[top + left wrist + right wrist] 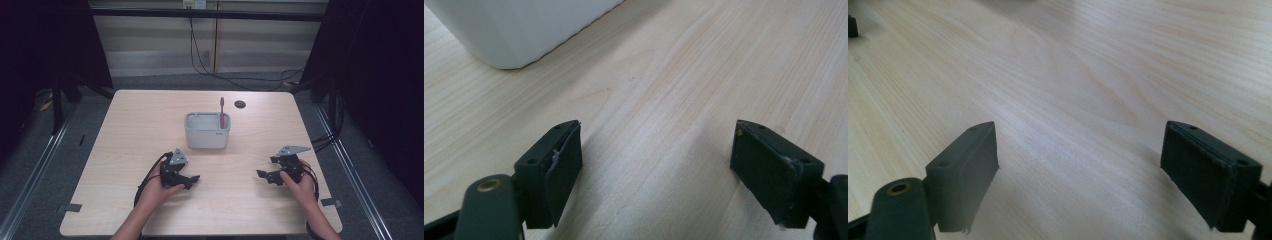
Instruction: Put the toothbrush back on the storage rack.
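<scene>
Matt pale wood-grain table [150,130]

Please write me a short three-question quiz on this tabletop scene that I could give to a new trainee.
1. True or false: the red toothbrush lies flat on the table.
2. Multiple choice: how are the jaws of the left gripper set? A) wide apart with bare wood between them B) closed on the toothbrush C) closed on the container's rim
3. Short answer: which gripper is nearer the grey container?

Key
1. False: it stands upright in the container, at its right side as the high view shows it.
2. A
3. The left gripper; the right gripper is farther off to the side.
</scene>
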Available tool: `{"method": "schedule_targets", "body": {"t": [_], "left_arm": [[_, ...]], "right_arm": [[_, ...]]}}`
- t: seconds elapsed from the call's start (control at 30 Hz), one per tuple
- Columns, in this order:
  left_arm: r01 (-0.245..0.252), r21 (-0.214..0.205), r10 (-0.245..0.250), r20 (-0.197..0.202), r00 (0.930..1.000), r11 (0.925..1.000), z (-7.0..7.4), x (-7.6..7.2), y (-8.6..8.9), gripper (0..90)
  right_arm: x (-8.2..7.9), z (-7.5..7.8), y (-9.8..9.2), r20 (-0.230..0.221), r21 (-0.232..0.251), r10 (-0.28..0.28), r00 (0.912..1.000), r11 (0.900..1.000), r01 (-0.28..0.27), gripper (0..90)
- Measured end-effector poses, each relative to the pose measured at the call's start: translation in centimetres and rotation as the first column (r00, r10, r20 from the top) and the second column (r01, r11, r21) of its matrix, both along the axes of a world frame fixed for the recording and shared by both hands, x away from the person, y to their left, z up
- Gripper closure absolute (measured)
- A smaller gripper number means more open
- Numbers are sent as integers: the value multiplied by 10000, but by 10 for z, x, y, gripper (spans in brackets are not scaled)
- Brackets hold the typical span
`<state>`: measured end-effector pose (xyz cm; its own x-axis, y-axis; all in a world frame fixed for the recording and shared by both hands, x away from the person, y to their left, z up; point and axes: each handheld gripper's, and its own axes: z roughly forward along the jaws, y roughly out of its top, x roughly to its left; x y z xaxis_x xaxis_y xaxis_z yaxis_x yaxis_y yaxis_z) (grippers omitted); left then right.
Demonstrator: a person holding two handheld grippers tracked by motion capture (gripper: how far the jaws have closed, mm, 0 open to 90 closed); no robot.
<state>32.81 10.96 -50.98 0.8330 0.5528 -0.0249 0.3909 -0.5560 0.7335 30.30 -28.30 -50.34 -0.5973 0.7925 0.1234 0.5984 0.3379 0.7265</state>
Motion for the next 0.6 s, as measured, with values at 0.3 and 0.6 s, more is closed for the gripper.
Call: {"method": "schedule_targets", "body": {"t": [0.3,0.6], "left_arm": [[-15,17,15,-1,10000,10000,0,0,0,205],[-18,20,18,-3,10000,10000,0,0,0,205]], "right_arm": [[0,-4,-1,-61,-239,98,9999,9997,-99,150],[0,-5,-6,-37,-307,5,10000,9995,-6,150]]}}
